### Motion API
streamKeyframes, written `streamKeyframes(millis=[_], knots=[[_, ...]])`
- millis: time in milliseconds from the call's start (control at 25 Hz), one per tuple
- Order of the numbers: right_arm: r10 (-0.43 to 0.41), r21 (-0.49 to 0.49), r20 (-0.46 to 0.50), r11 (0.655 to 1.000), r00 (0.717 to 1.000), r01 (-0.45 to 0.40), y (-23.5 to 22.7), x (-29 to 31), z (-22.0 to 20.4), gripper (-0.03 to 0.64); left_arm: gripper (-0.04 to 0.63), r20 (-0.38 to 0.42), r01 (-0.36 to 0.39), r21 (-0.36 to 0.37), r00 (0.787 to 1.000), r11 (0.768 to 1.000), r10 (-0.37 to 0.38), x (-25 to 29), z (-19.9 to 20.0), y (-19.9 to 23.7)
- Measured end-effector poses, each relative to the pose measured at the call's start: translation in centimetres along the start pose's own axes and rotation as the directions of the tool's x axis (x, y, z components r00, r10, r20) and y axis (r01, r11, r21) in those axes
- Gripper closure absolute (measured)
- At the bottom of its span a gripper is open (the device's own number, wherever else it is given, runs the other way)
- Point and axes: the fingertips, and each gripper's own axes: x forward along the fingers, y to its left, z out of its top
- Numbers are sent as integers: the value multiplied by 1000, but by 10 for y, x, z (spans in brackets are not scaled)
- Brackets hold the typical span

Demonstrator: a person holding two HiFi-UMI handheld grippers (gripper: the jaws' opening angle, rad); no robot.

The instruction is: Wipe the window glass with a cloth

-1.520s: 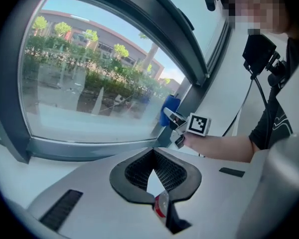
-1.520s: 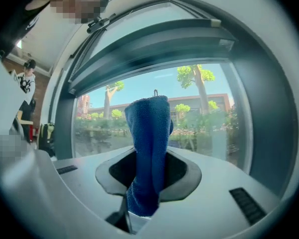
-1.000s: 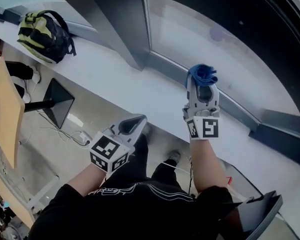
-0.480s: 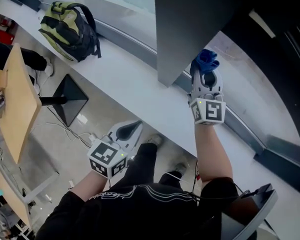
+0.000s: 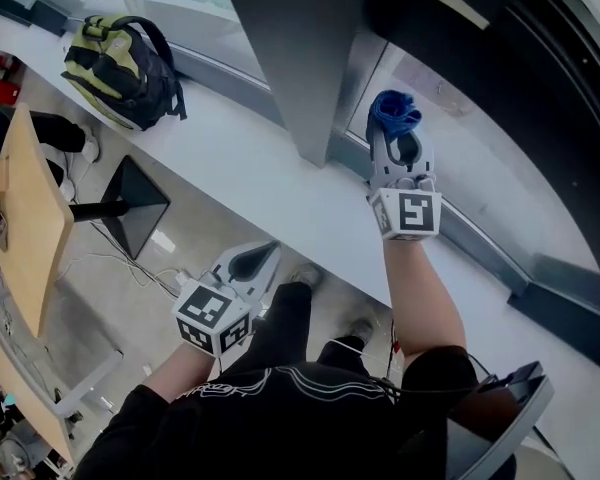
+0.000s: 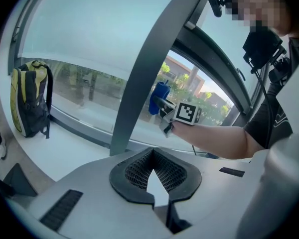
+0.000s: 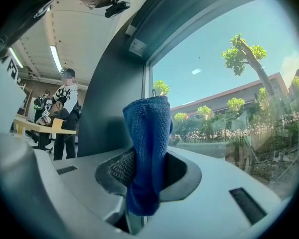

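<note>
My right gripper (image 5: 397,140) is shut on a bunched blue cloth (image 5: 393,114), raised over the white sill. The cloth (image 7: 147,143) sticks up between the jaws of the right gripper (image 7: 146,159), close to the window glass (image 7: 229,78) just right of a dark grey pillar (image 7: 114,93). Whether the cloth touches the pane I cannot tell. My left gripper (image 5: 254,262) hangs low over the floor, shut and empty. In the left gripper view, the left gripper (image 6: 153,154) points toward the blue cloth (image 6: 159,96) and the glass (image 6: 89,49).
A broad grey pillar (image 5: 292,48) splits the window. The white sill (image 5: 250,178) runs below the glass, with a yellow-and-black backpack (image 5: 118,68) on it at the left. A wooden table (image 5: 25,218) and a black stand base (image 5: 128,203) are on the floor. People stand far behind (image 7: 65,113).
My right gripper with the cloth has risen a little and now sits beside the pillar near the glass. The head view has swung. The left gripper has hardly moved.
</note>
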Motion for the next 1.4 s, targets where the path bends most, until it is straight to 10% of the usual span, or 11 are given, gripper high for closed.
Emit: streamKeyframes(millis=[760,1160,1400], knots=[[-323,-25,-38,946,945,323,-195,-252,-13,518,589,-172,257,133,957,957,-233,104,-28,-199],[-560,-41,-30,828,828,559,-321,-420,-4,518,589,-261,384,196,907,902,-330,149,-55,-320],[-709,-31,-17,705,705,708,-395,-524,-3,518,589,-307,422,217,885,880,-349,163,-81,-371]])
